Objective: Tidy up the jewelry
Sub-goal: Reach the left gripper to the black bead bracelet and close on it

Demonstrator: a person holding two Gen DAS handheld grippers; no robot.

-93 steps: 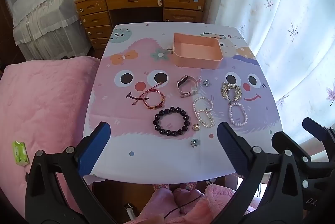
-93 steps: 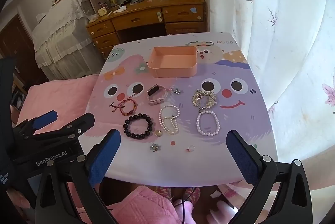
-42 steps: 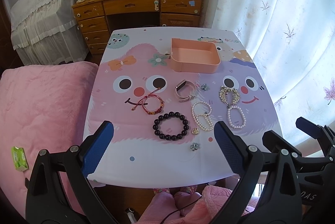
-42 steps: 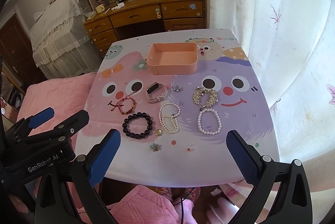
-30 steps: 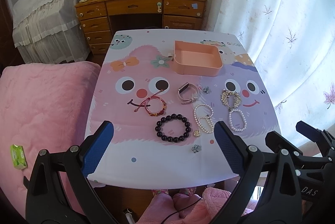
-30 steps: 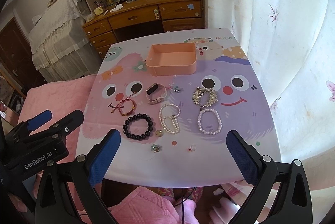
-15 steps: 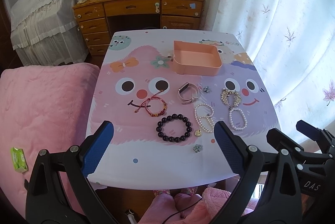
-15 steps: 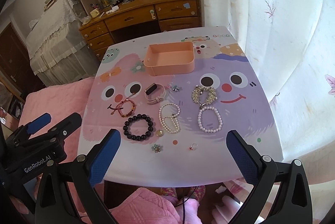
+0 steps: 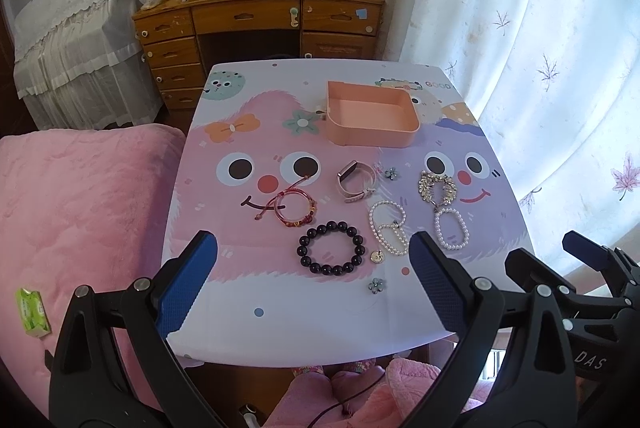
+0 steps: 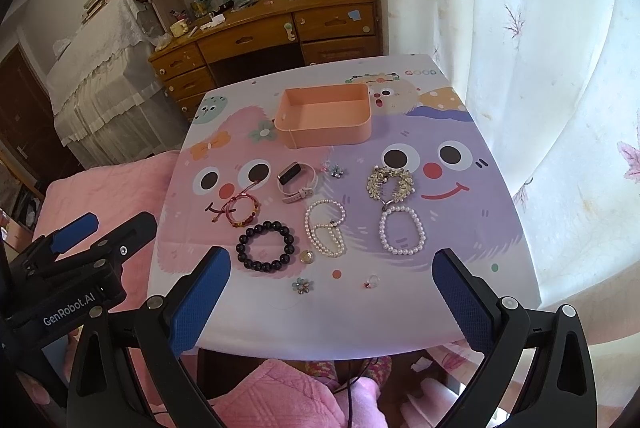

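An empty pink tray (image 9: 400,103) (image 10: 362,107) stands at the back of the cartoon-printed table. In front of it lie a watch band (image 9: 356,181) (image 10: 298,182), a red cord bracelet (image 9: 294,207) (image 10: 240,209), a black bead bracelet (image 9: 331,247) (image 10: 265,245), a doubled pearl strand (image 9: 388,231) (image 10: 326,228), a pearl bracelet (image 9: 451,233) (image 10: 401,230), a gold leaf piece (image 9: 436,186) (image 10: 390,181) and small flower charms. My left gripper (image 9: 313,284) and right gripper (image 10: 331,294) hang open above the table's near edge, holding nothing.
A pink quilt (image 9: 80,208) covers a bed left of the table. A wooden desk (image 9: 260,16) with drawers stands behind it, white curtains (image 9: 540,48) to the right. A small green packet (image 9: 33,312) lies on the quilt. A person's pink-clad legs (image 10: 288,396) show below.
Both grippers have drifted slightly back and up, so the table sits a little lower and smaller in view. Nothing on the table has moved; both grippers stay open.
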